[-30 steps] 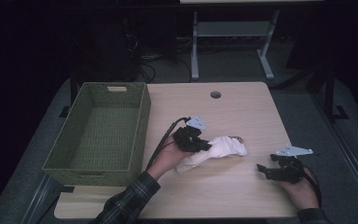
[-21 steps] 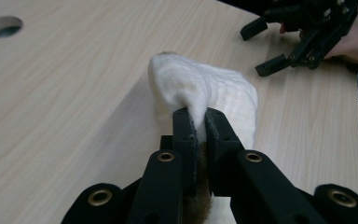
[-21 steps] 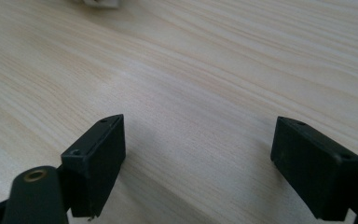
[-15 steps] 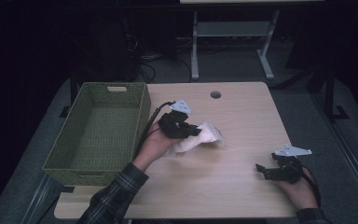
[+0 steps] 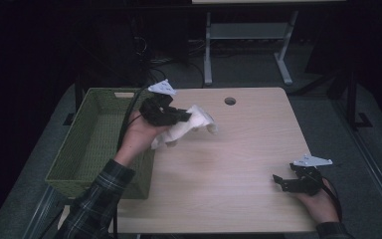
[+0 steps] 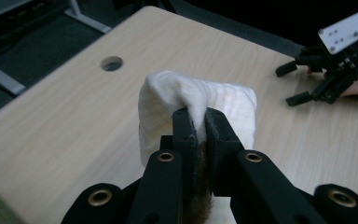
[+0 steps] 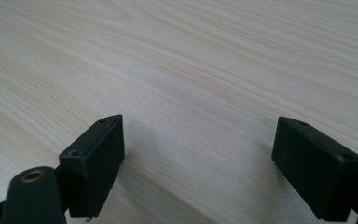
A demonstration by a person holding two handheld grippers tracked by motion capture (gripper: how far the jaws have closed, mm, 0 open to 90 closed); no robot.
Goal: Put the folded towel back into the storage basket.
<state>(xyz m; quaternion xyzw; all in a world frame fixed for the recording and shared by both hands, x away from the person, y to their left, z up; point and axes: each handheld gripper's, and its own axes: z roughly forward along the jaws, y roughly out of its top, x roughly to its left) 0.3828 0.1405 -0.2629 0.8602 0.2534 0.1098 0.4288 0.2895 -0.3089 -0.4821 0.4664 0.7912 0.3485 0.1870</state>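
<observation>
Dim and dark, the room falls away behind a pale wood-grain counter [image 5: 238, 164] with a round cable hole [image 5: 230, 101] near its far edge; a metal stand's legs and loose cables sit on the grey floor beyond. At the counter's left edge stands a green woven basket [image 5: 92, 144], apparently empty, though its near corner is hard to read.

The left gripper [image 5: 171, 115] has its fingers closed tight on a fold of a white cloth [image 5: 189, 124], which hangs lifted above the counter just beside the basket's right rim. In the left gripper view the cloth [image 6: 196, 105] drapes over the finger tips, pinched by only a small ridge of fabric.

That thin pinch is the risk: a quick swing toward the basket could let the fold slide out and drop the cloth on the counter. The trailing end could also snag on the basket rim and hang over the wall.

The right gripper [image 5: 291, 183] rests low at the counter's near right, fingers wide apart [image 7: 93, 163], holding nothing, well apart from the cloth.
</observation>
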